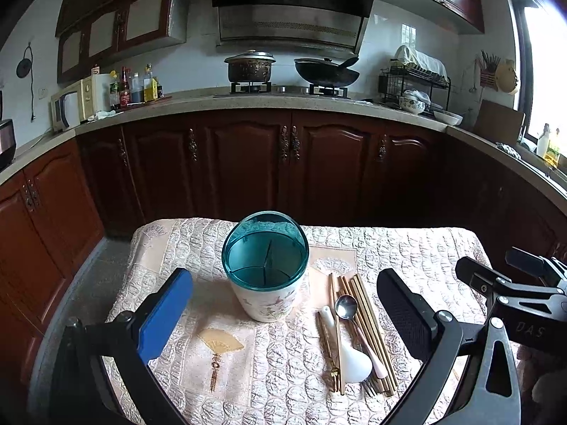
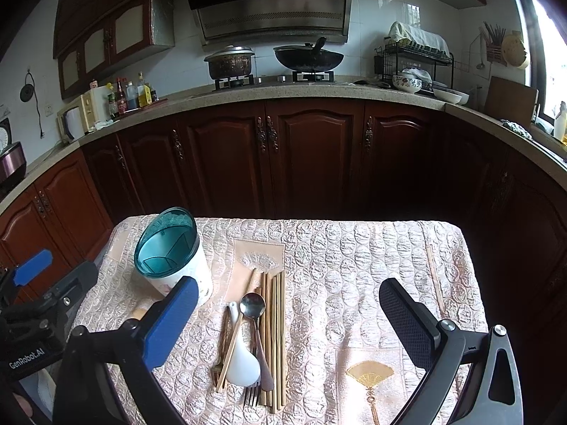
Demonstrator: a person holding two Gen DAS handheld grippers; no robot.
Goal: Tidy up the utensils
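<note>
The utensil holder (image 1: pixel 266 269) is standing upright on the quilted tablecloth (image 2: pixel 354 265). Just to its right, the chopsticks (image 2: pixel 274 336), metal spoon (image 2: pixel 252 306), white spoon (image 2: pixel 241 357) and fork (image 2: pixel 252 391) are lying bundled, long axes running near-to-far. The left gripper (image 1: pixel 283 318) and right gripper (image 2: pixel 288 322) are hovering wide open, holding nothing.

Ahead of your tool, beyond the quilted cloth (image 2: pixel 354 265) with its fan motifs, runs a row of dark wooden cabinet doors (image 2: pixel 312 156) under a speckled counter (image 2: pixel 354 94). On the stove you see a lidded pot (image 2: pixel 229 62) to the left and a black wok (image 2: pixel 309 57) to the right, below the range hood (image 2: pixel 273 3). Far left of your tool stand a cream microwave (image 1: pixel 72 104) and several bottles (image 1: pixel 136 86). Far right sits a black dish rack (image 2: pixel 414 63) with a patterned bowl (image 2: pixel 406 83) in front.
</note>
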